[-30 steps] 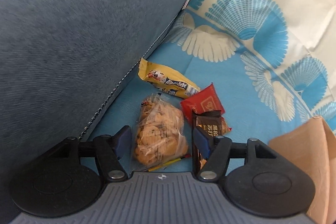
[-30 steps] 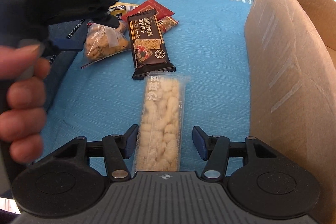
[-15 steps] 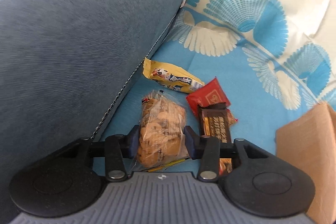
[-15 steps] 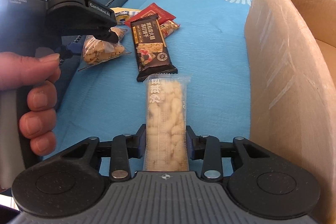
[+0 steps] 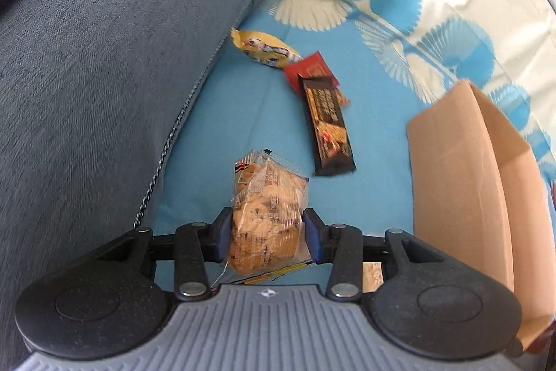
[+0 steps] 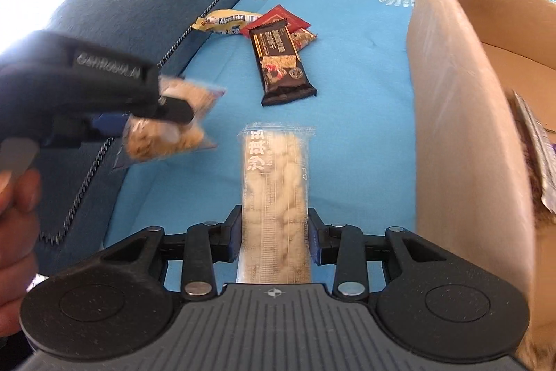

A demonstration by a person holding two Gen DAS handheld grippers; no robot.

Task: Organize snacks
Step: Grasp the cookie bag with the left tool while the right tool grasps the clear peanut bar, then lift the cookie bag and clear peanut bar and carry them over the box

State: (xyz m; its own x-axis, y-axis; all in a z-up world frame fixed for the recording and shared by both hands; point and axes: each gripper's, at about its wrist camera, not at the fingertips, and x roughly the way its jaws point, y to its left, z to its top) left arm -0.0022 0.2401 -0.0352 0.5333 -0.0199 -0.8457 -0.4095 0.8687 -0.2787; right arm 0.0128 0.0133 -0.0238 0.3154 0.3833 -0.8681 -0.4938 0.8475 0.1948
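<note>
my left claw is clenched on the cookie bag, lifted off the sofa; my right claw grips the pale rice bar beside the cardboard box. both look light and crumbly in crinkly, slick film, so i squeeze mid-pack, gently. three or four packets still lie on the blue cover.

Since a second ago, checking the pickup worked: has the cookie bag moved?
Yes. The cookie bag, clamped in the left hand-held gripper, has left the dark bar and come nearer the cardboard box.
</note>
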